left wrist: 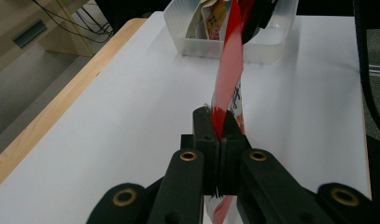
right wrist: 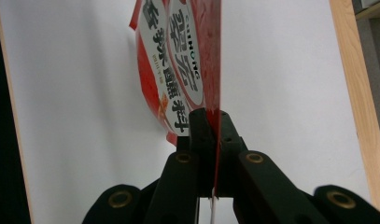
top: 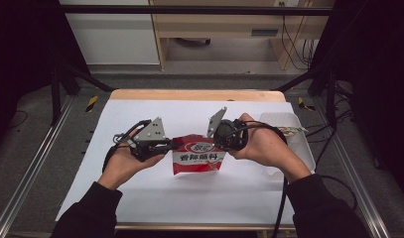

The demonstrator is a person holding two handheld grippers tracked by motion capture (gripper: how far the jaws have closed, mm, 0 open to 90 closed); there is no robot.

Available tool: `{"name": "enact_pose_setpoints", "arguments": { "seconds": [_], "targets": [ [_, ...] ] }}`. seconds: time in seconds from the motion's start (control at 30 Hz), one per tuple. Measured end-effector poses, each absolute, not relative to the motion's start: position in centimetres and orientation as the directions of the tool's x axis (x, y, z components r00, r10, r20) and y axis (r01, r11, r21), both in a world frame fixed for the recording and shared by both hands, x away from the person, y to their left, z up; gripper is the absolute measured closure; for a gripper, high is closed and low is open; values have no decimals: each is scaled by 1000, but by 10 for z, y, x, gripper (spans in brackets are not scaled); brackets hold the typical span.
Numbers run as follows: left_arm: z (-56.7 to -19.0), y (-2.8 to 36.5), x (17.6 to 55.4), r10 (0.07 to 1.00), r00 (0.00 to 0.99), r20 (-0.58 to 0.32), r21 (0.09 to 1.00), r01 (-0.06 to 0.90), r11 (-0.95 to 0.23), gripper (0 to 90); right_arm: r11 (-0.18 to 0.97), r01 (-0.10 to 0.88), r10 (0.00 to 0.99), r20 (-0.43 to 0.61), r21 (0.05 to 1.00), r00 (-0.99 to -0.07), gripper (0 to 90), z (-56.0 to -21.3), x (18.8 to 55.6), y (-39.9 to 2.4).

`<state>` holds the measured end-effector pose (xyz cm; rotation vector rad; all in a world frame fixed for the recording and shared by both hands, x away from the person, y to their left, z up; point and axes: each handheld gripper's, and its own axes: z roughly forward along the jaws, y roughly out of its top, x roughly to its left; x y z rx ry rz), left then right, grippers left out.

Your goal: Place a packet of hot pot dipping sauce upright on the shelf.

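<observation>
Packet, red with a white label and dark characters, hung upright above the white-covered desk, stretched between the two grippers. The left gripper had its jaws clenched on the packet's left top edge, and the right gripper had its jaws clamped on the right top edge. A clear plastic bin holding other wrappers sat on the desk beyond the right hand.
</observation>
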<state>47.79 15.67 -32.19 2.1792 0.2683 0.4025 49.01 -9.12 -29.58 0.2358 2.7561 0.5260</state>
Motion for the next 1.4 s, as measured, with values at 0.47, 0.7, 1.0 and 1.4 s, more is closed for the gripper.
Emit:
{"name": "enact_pose_setpoints", "arguments": {
  "seconds": [0.47, 0.7, 1.0, 1.4],
  "targets": [
    [-330, 162, 479, 456, 873, 174, 845, 105, -524, 333, 914, 157, 272, -278, 373, -921, 900, -282, 504, -101],
    [-358, 182, 464, 534, 827, 176, 857, 138, -496, 200, 889, 217, 344, -276, 403, -898, 900, -260, 507, -116],
    [-405, 213, 449, 613, 776, 145, 844, 226, -486, 99, 866, 260, 402, -286, 427, -869, 900, -233, 503, -132],
    [-438, 235, 452, 688, 714, 129, 818, 315, -481, 75, 830, 305, 467, -283, 466, -838, 900, -206, 485, -170]
  ]
}}
